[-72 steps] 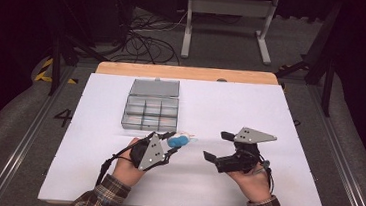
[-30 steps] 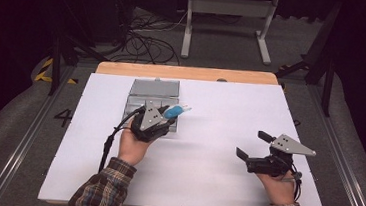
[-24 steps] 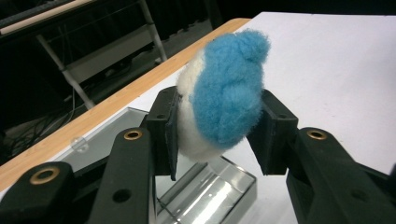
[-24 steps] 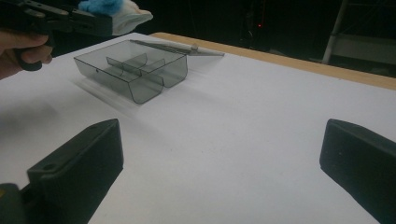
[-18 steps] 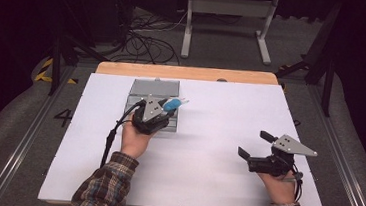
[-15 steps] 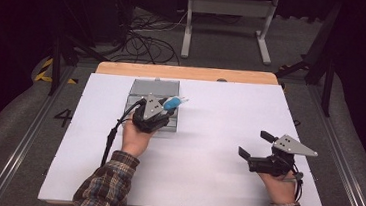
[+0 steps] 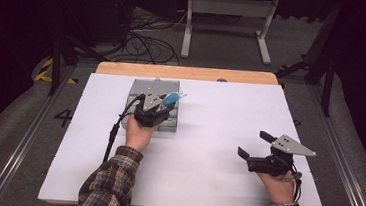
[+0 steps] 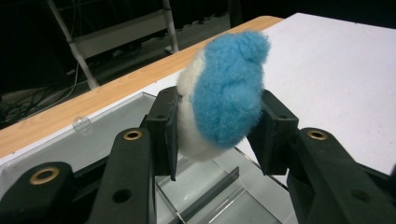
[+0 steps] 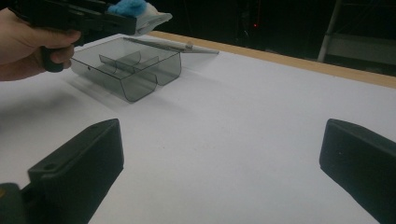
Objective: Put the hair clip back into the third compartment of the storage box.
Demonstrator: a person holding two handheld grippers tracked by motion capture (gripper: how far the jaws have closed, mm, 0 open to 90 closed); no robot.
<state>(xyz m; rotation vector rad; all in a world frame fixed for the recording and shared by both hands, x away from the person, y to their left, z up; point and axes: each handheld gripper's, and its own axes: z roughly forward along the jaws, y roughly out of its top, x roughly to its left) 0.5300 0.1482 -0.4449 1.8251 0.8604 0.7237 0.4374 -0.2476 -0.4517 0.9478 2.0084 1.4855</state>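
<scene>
A fluffy blue and white felt toy (image 8: 219, 107) sits pinched between the pads of my left gripper (image 8: 217, 133), which is shut on it. In the high view that left gripper (image 7: 163, 106) hovers over the grey compartment box (image 7: 141, 90) with the toy (image 7: 171, 98) at its tip. Below the toy the box's clear dividers (image 8: 205, 191) show in the left gripper view. My right gripper (image 7: 252, 145) rests low over the white table at the right, jaws wide apart with nothing between them. In the right gripper view the box (image 9: 128, 65) lies at the upper left, the toy (image 9: 133, 9) above it.
The white tabletop (image 7: 219, 126) has a wooden strip (image 7: 188, 73) along its far edge. The box's lid (image 9: 177, 45) lies open flat behind it. Cables and a metal stand (image 7: 228, 16) lie on the floor beyond the table.
My left gripper has carried the toy from the table's middle up and away over the box. The right gripper drew back to the right earlier and has since kept still.
</scene>
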